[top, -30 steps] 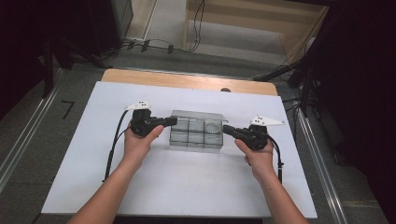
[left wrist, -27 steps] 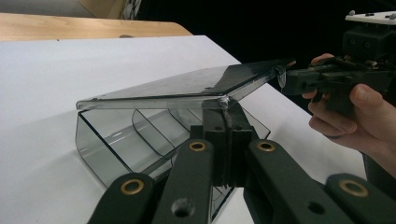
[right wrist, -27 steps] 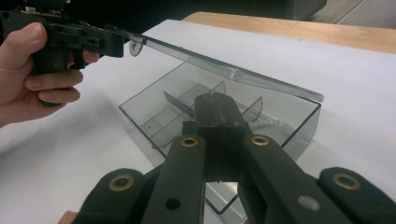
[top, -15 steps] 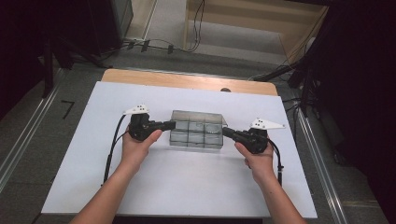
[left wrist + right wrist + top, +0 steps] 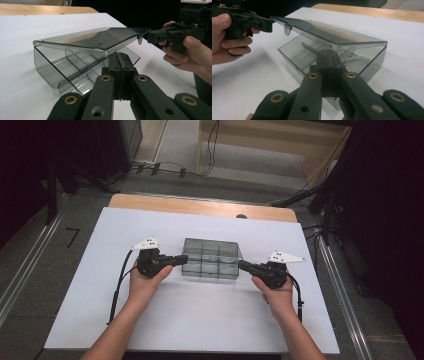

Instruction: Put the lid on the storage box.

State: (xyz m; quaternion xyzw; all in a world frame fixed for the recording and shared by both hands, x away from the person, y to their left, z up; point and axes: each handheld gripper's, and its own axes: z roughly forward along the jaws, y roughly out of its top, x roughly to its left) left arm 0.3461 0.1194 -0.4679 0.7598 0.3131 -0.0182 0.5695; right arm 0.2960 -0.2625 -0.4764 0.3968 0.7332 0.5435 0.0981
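Box [image 5: 211, 258] sits mid-worktop [image 5: 200, 320], between your two hands. It's a clear smoked-plastic compartment case with internal dividers. The lid [image 5: 95, 40] is tilted partway open, hinged along the far edge.

Left hand-held gripper [image 5: 181, 258]: jaws fully closed, nothing between them, tip wedged under the lid's left edge. In the left gripper view the closed tip [image 5: 119, 60] sits right below the lid's corner. Right hand-held gripper [image 5: 243, 265]: same, jaws pressed together and empty, tip under the lid's right edge. You're propping the lid from both ends, not pinching it.

Handling, my read:
- Light, empty apart from what looks like a ribbed white piece [image 5: 355, 60] in one compartment. It'll skate on the smooth white sheet if you push sideways.
- Rigid thin-wall plastic. Stiff but brittle, and the hinge and the small front latch tab [image 5: 286, 29] are the weak spots. Don't lever hard.
- Glossy lid, so closed jaw tips can slip off the edge and the lid would slap down.

Where to hold: keep lifting on the lid's short side edges near the front corners, both sides evenly so it doesn't twist. If the base starts lifting with it, open one gripper and pinch the base side wall, not a divider.
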